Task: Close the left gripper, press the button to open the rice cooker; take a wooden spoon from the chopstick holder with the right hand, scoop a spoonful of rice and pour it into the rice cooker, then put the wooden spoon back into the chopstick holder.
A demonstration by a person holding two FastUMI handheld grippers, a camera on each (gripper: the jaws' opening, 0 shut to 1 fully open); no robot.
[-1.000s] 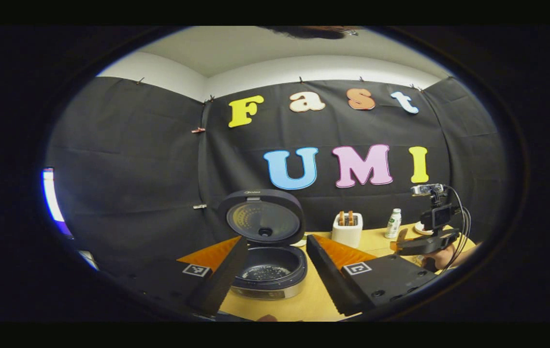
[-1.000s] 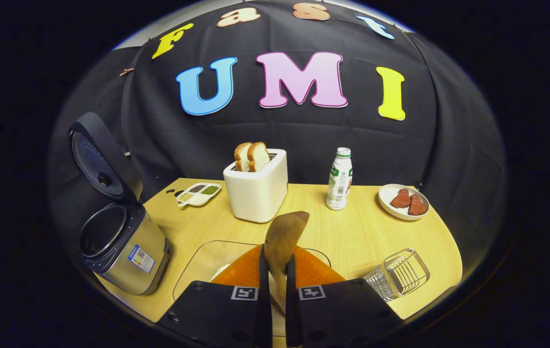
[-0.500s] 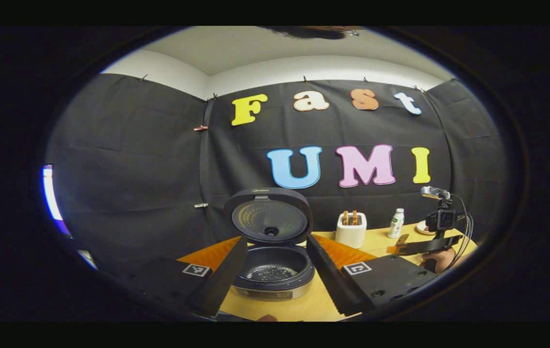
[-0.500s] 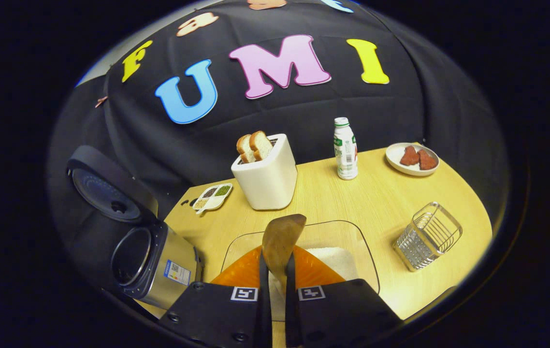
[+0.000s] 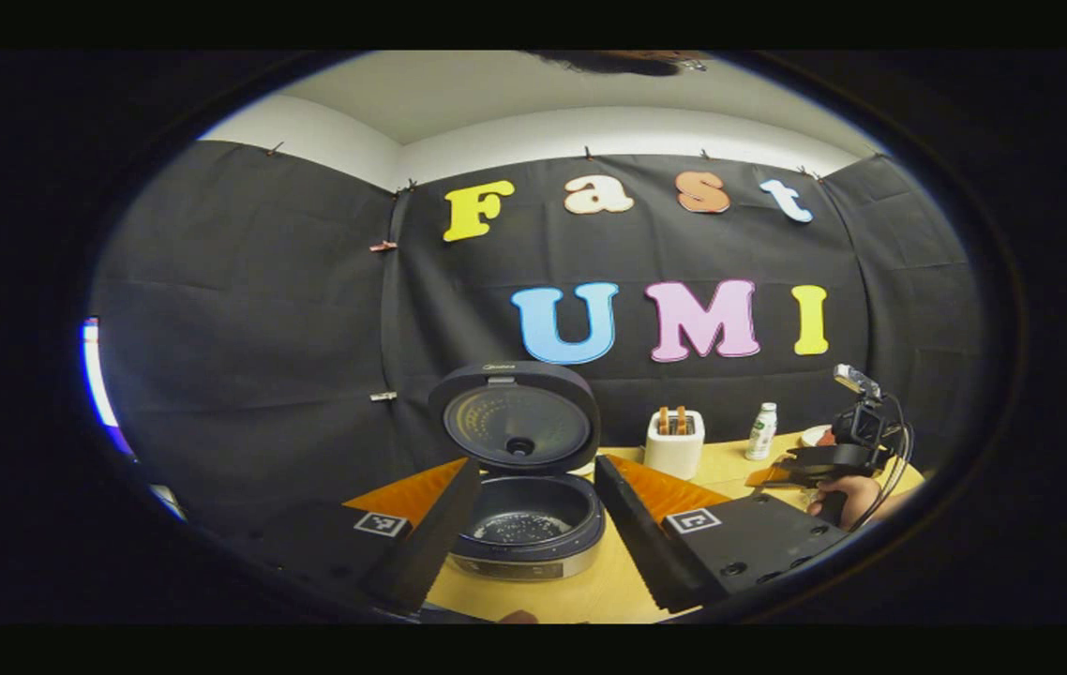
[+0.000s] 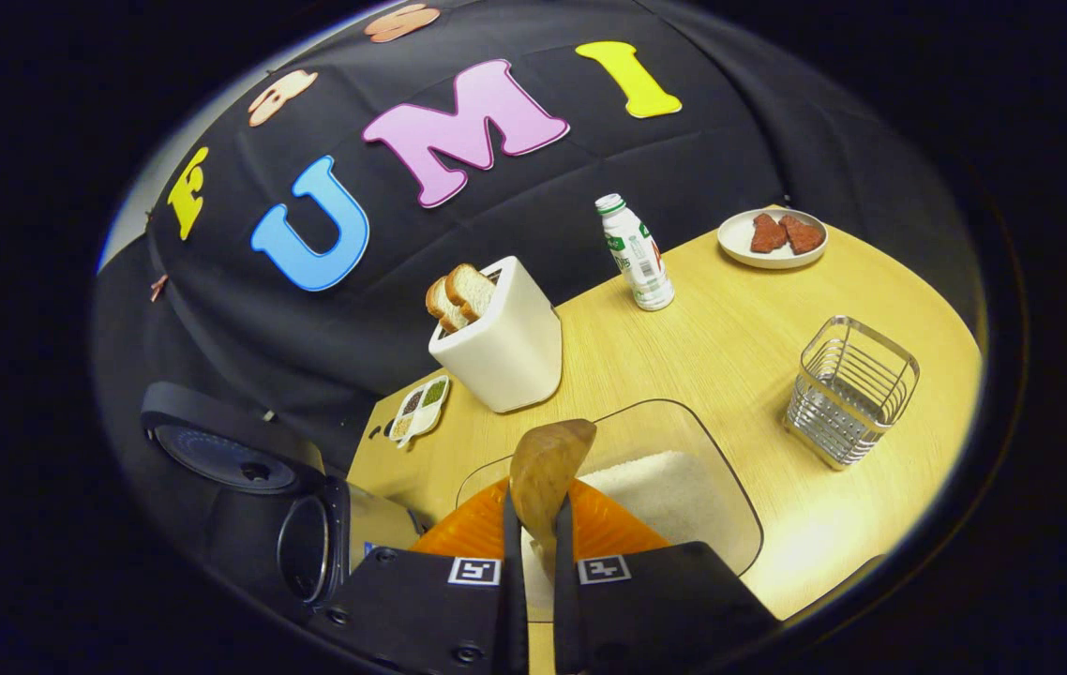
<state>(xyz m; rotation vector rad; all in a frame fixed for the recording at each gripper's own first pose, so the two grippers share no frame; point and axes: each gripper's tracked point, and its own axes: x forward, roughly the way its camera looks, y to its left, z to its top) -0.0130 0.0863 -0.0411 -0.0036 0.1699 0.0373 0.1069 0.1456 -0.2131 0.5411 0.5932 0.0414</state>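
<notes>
In the left gripper view the rice cooker [image 5: 526,525] stands with its lid [image 5: 515,417] up, a few grains in the pot. My left gripper [image 5: 529,553] is open, one finger on each side of the cooker in view and short of it. My right gripper [image 6: 533,548] is shut on the wooden spoon [image 6: 548,464], whose bowl points forward over the clear rice container [image 6: 683,487]. The wire chopstick holder [image 6: 852,389] stands to the right. The cooker [image 6: 308,548] lies at the lower left. The right gripper [image 5: 829,459], with the hand holding it, is far right.
A white toaster [image 6: 501,337] with bread, a small bottle [image 6: 637,253], a plate of meat [image 6: 773,239] and a little divided dish [image 6: 419,408] stand on the wooden table [image 6: 740,328] beyond the rice container. The black cloth wall closes the back.
My right gripper has rolled and dipped with the spoon, so the rice container now lies right under the spoon. In the left gripper view it has sunk lower. The left gripper barely moved.
</notes>
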